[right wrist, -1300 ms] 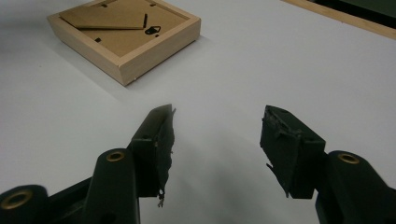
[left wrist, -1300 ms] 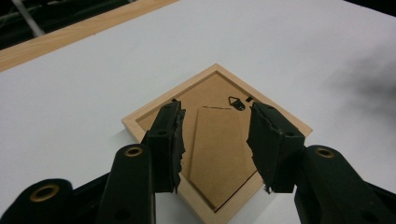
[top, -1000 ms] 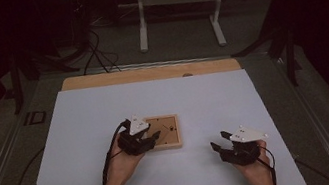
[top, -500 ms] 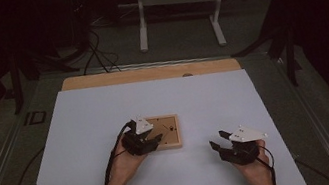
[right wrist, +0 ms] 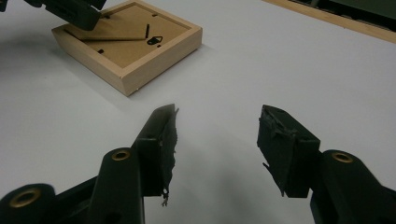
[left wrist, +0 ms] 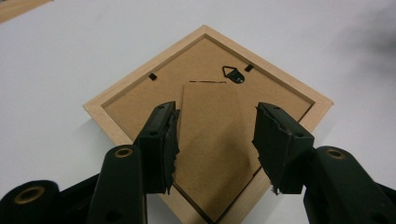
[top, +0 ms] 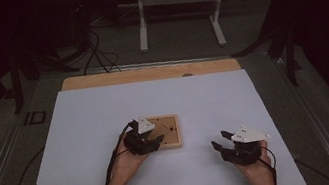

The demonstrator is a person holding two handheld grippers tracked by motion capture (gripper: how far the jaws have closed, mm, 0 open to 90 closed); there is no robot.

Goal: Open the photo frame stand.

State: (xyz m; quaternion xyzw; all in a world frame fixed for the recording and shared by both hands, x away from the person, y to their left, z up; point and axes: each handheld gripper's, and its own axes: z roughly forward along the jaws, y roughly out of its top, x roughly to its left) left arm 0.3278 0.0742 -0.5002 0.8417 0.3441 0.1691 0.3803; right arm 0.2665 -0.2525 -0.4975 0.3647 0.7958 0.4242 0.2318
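Wooden picture frame (top: pixel 168 131) face down on the white worktop (top: pixel 80 116), brown backing board up, with a black hanger (left wrist: pixel 233 74) near one edge and a folded stand flap (left wrist: pixel 212 140) flat on the board. Directly over the frame's near-left corner, left claw (left wrist: pixel 215 140), jaws wide and just opened further, straddling the flap without pressing it. Well to the right of the frame and nearer the person, right claw (right wrist: pixel 217 149), jaws spread wide over bare worktop, holding nothing. Beyond the frame, a strip of bare wood (top: pixel 149 73) along the worktop's far edge.
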